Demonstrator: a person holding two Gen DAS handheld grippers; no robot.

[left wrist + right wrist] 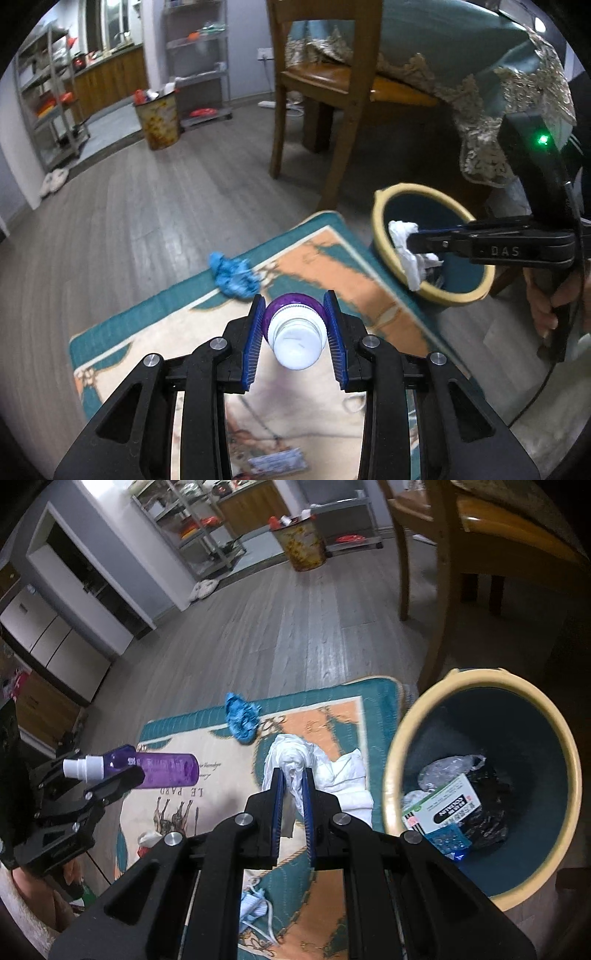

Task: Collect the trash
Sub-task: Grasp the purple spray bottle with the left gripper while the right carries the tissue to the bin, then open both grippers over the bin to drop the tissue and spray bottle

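Note:
My left gripper (295, 312) is shut on a purple spray bottle (295, 338) with a white cap, held above the rug; that bottle (162, 770) also shows at the left of the right wrist view. My right gripper (293, 777) is shut on a crumpled white tissue wad (291, 753). In the left wrist view this tissue (404, 243) hangs over the rim of the yellow-rimmed teal bin (380, 236). The bin (406, 746) holds a small carton, dark plastic and clear wrap. A crumpled blue glove (232, 275) lies at the rug's far edge.
The patterned rug (207, 746) lies on grey wood floor. A face mask (255, 910) and a small card (277, 461) lie on it. A wooden chair (332, 92) and a draped table (480, 74) stand behind the bin. A floral bin (157, 120) and shelves are far off.

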